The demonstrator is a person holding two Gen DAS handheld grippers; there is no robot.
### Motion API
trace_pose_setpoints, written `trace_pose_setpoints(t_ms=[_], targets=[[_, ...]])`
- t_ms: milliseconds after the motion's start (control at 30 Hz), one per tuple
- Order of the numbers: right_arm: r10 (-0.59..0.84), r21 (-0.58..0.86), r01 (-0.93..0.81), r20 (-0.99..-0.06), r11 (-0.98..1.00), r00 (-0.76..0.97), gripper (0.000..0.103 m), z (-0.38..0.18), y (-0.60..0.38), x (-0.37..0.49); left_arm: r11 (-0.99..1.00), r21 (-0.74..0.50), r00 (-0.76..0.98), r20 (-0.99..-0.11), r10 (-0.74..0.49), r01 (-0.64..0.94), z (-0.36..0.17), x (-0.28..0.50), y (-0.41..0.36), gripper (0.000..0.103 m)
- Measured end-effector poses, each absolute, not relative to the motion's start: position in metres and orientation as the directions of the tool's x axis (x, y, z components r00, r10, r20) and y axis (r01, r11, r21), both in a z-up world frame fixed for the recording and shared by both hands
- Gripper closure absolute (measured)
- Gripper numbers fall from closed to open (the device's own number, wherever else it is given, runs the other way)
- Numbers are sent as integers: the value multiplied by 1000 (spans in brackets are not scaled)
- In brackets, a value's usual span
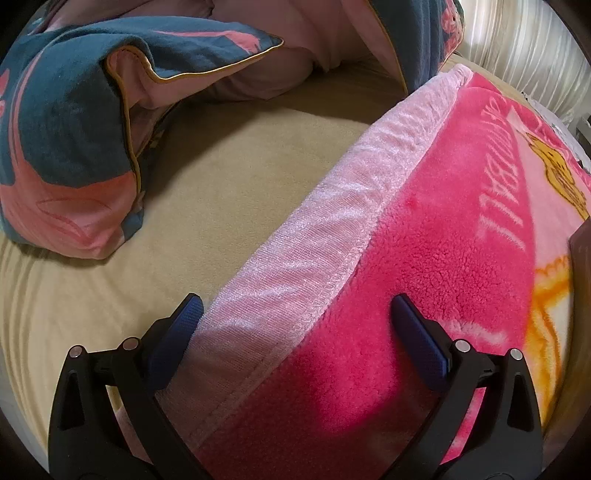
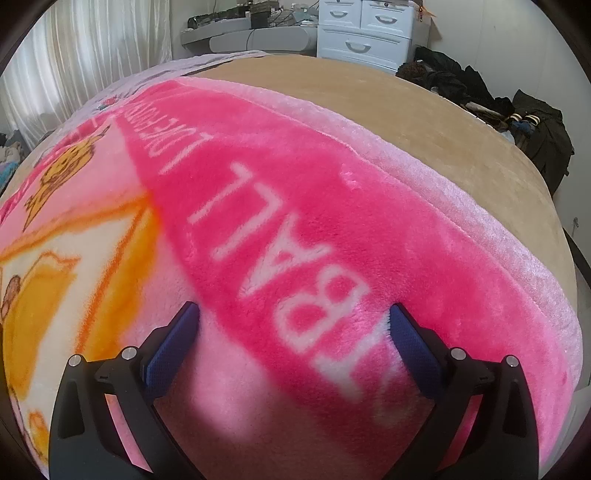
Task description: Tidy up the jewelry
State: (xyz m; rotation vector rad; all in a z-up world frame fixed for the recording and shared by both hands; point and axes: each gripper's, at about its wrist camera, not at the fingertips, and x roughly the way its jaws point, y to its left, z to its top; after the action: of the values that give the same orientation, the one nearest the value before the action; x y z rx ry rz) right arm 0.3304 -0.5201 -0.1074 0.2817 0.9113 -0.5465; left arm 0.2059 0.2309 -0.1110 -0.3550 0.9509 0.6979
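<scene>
No jewelry shows in either view. My left gripper [image 1: 295,306] is open and empty, low over the pale pink hem of a bright pink fleece blanket [image 1: 436,236] on a bed. My right gripper [image 2: 293,314] is open and empty too, close above the same pink blanket [image 2: 295,192], over its white lettering. A dark corner of some object [image 1: 581,251] shows at the right edge of the left wrist view; I cannot tell what it is.
A tan bed sheet [image 1: 207,177] lies beside the blanket, with a blue and pink quilt [image 1: 66,122] bunched at the far left. In the right wrist view the tan sheet [image 2: 424,122] runs to the bed edge; white drawers [image 2: 365,33], dark bags [image 2: 535,122] and curtains [image 2: 92,48] stand beyond.
</scene>
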Motion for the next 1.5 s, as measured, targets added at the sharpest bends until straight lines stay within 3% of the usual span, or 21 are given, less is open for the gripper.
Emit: trace_pose_setpoints(t_ms=[1500], targets=[[-326,5,559,-808,829,491,4,-106,-517,331,731,21,387,-838,386,-683,-114,218,235,8]])
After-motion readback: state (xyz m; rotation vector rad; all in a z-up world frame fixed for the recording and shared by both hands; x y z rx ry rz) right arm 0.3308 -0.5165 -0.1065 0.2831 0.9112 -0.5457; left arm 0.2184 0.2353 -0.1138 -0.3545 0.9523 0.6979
